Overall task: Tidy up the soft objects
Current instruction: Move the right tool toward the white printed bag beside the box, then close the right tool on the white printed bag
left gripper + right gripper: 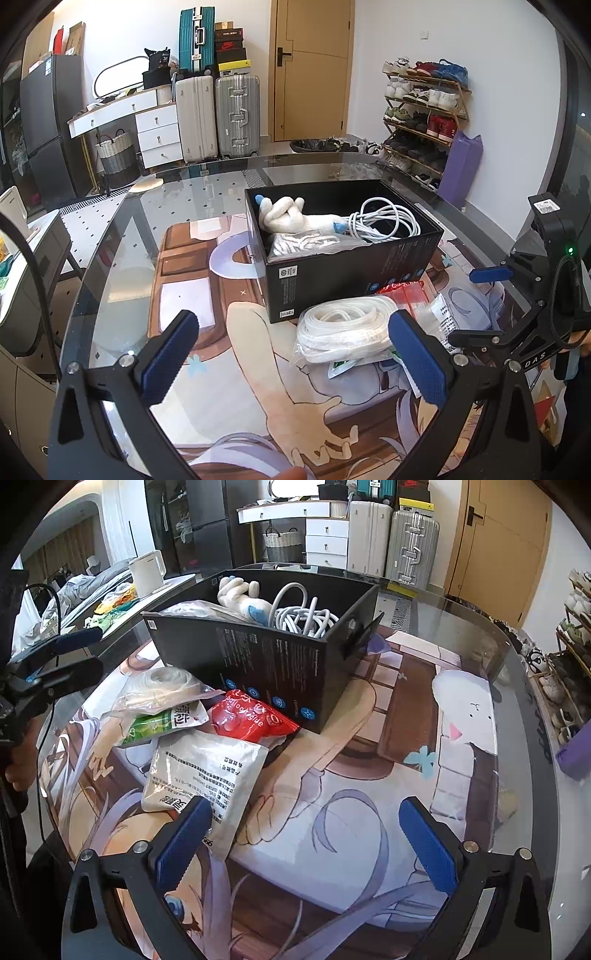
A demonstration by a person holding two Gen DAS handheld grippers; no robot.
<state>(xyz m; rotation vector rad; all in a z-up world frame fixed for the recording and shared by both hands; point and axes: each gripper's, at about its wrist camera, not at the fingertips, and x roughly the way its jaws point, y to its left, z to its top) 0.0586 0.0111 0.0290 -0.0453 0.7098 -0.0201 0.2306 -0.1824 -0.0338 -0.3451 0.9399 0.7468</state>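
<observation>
A black box (332, 280) (258, 657) stands on the table and holds a white plush toy (284, 218) (240, 594), a coiled white cable (384, 221) (303, 616) and a clear bag. In front of it lie a bag of white tubing (343, 328) (162, 686), a red pouch (251, 720) (402, 291), a green-and-white packet (162, 723) and a silver-white pouch (207, 779). My left gripper (295, 358) is open and empty, just short of the tubing bag. My right gripper (306, 842) is open and empty, its left finger over the silver pouch's corner.
The glass table (122, 236) carries a printed anime mat (369, 812). Suitcases (218, 110), a white drawer unit (155, 129) and a shoe rack (424, 110) stand beyond. A white kettle (147, 572) sits on a side table at left.
</observation>
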